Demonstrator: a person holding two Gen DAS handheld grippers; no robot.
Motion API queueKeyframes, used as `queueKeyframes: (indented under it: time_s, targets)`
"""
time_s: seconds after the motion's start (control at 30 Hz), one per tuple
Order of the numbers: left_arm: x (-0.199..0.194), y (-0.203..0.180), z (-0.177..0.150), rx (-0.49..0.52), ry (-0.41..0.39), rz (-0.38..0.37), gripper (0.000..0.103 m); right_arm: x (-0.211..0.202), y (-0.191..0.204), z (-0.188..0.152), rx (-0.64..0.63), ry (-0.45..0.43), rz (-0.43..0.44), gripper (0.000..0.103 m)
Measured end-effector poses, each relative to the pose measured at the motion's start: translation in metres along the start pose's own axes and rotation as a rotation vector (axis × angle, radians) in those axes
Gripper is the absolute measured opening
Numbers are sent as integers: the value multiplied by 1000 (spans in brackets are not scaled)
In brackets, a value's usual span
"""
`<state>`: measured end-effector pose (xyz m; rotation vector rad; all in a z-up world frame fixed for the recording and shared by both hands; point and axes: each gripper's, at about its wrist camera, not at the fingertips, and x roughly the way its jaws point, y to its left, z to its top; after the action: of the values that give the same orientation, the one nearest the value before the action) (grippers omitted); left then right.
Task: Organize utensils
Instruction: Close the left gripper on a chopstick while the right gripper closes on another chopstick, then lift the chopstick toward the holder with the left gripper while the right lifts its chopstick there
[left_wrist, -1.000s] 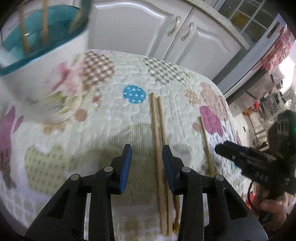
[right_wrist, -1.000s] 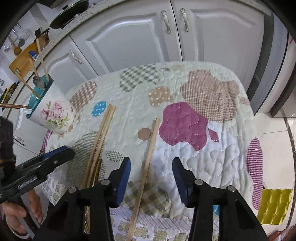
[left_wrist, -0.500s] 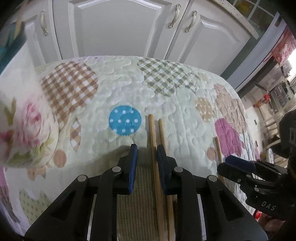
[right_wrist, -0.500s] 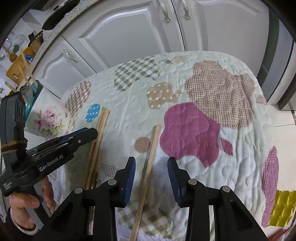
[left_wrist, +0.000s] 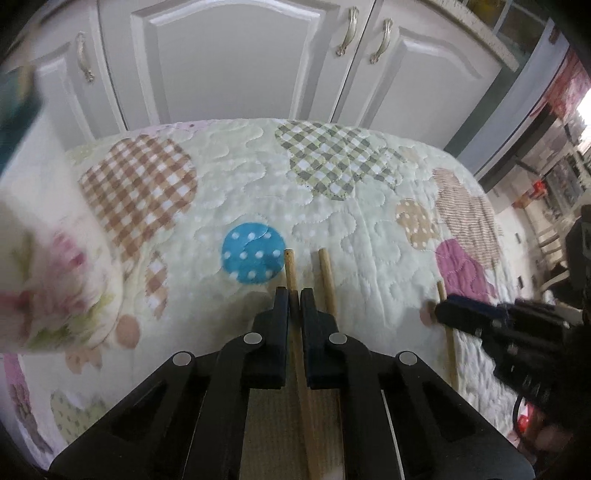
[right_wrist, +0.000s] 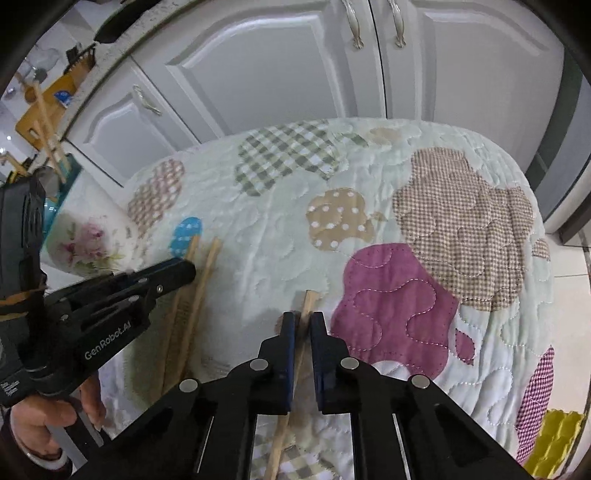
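Note:
Three wooden chopsticks lie on a quilted patchwork cloth (left_wrist: 332, 206). My left gripper (left_wrist: 294, 295) is shut on the left chopstick (left_wrist: 291, 269) near its far end. A second chopstick (left_wrist: 327, 280) lies just right of it, untouched. My right gripper (right_wrist: 302, 318) is shut on the third chopstick (right_wrist: 309, 301), which lies apart to the right; it also shows in the left wrist view (left_wrist: 448, 347). A floral cup (right_wrist: 83, 240) with a teal inside holds several utensils at the left.
White cabinet doors (left_wrist: 236, 62) stand right behind the table's far edge. The floral cup (left_wrist: 48, 266) looms blurred at the left of the left wrist view. The left gripper (right_wrist: 162, 275) crosses the pair of chopsticks (right_wrist: 205, 269) in the right wrist view.
Both grippers moved forward and down and closed, each onto a chopstick. A second ago both were open above the cloth.

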<state>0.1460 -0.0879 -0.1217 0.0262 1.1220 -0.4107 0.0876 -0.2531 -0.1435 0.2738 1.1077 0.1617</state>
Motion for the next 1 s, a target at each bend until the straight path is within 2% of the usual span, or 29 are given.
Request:
queueKeyframes:
  time_s: [0.23, 0.53, 1.0]
  targets:
    - [-52, 31, -15, -100, -82, -128, 4, -39, -4, 2, 38, -68, 105, 6]
    - [-102, 47, -30, -181, -160, -217, 4, -80, 4, -3, 65, -130, 214, 5]
    - [-196, 79, -51, -210, -314, -226, 4, -124, 39, 9, -22, -209, 287, 5]
